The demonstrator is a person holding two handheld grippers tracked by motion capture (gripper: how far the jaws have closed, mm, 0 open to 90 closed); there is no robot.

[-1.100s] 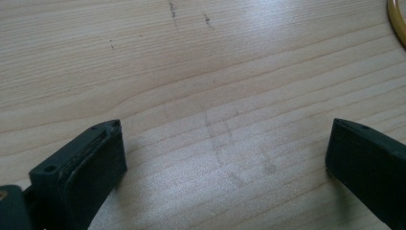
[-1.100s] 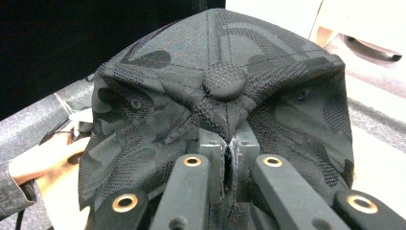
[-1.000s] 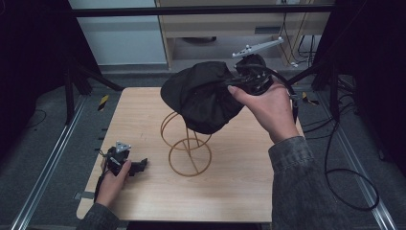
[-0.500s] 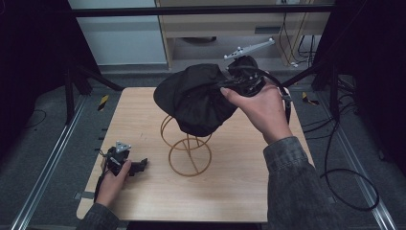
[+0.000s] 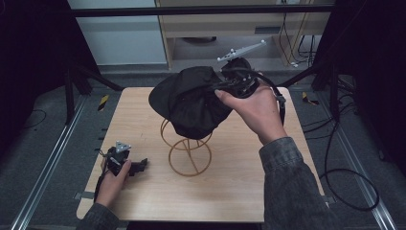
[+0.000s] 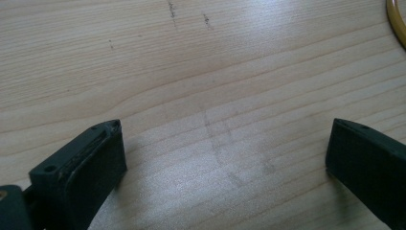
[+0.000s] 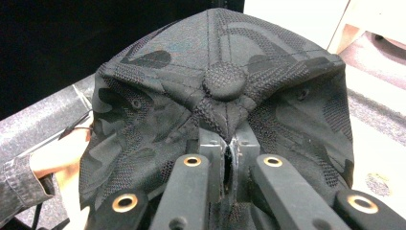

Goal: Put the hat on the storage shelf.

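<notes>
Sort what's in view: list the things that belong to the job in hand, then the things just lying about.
In the job:
- black cap, pinched in the right gripper
- gold wire stand beneath it
- wooden table

Idle or lying about:
- left gripper, jaws open, resting low on the table
- yellow-black item on the floor at left
- black cable looped on the floor at right

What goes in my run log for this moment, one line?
right gripper: shut on black cap | cap over wire stand | left gripper: open, on table

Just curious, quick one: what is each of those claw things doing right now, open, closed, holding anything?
Left gripper: open, holding nothing, low over the table.
Right gripper: closed on the black cap's fabric near its top button.
</notes>
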